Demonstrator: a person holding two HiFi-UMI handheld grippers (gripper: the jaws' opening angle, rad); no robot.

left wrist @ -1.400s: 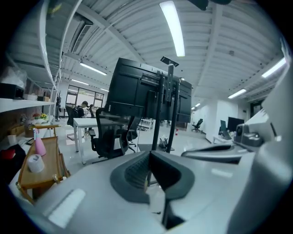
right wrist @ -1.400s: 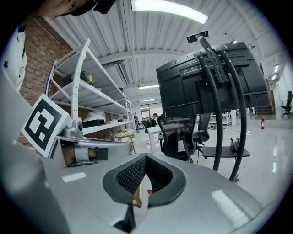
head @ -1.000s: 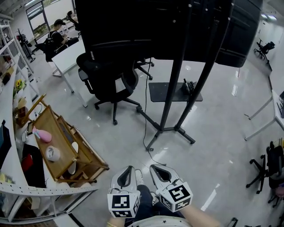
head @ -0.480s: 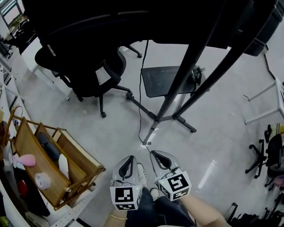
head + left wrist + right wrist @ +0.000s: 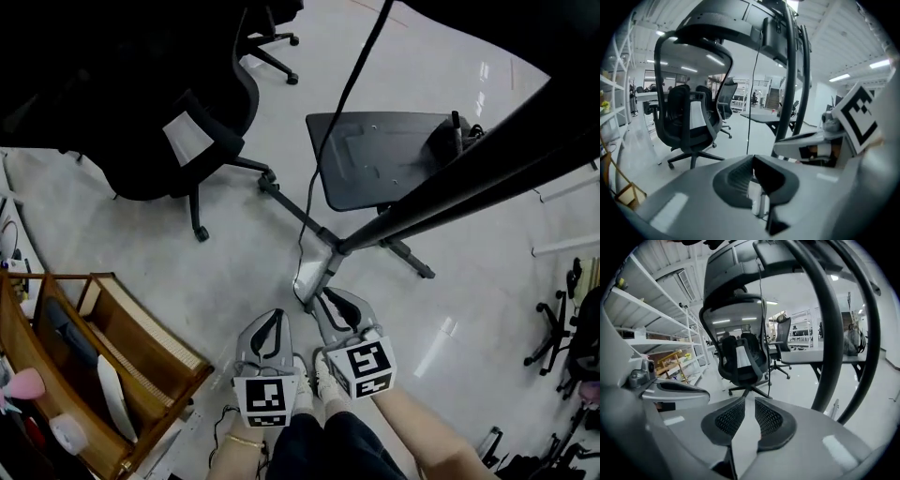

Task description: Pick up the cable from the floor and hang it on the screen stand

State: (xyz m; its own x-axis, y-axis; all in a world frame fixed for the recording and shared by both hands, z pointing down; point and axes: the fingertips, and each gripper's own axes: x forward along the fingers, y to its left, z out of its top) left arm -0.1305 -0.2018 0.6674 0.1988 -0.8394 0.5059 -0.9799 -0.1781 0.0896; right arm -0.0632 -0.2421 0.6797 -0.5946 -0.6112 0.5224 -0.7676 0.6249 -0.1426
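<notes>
Cable [image 5: 349, 86] hangs down to the floor [image 5: 234, 272] beside the screen stand [image 5: 450, 183], just ahead of you. Your left tool [image 5: 275, 316] is pressed together; your right tool [image 5: 332, 300] has just been opening, slightly spread, empty.

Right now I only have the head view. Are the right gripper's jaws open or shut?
Observer: Open. In the right gripper view the right gripper shows a narrow gap between its pads. The jaws have just been opening, and nothing is between them.
Operator: Left one?
Observer: The left gripper is shut in its own view, with the pads meeting at the tips and nothing gripped.
Operator: Cable ahead of it?
Observer: Yes. The left gripper view shows the cable hanging straight down well ahead of the jaws, left of the screen stand pole, touching neither gripper.
</notes>
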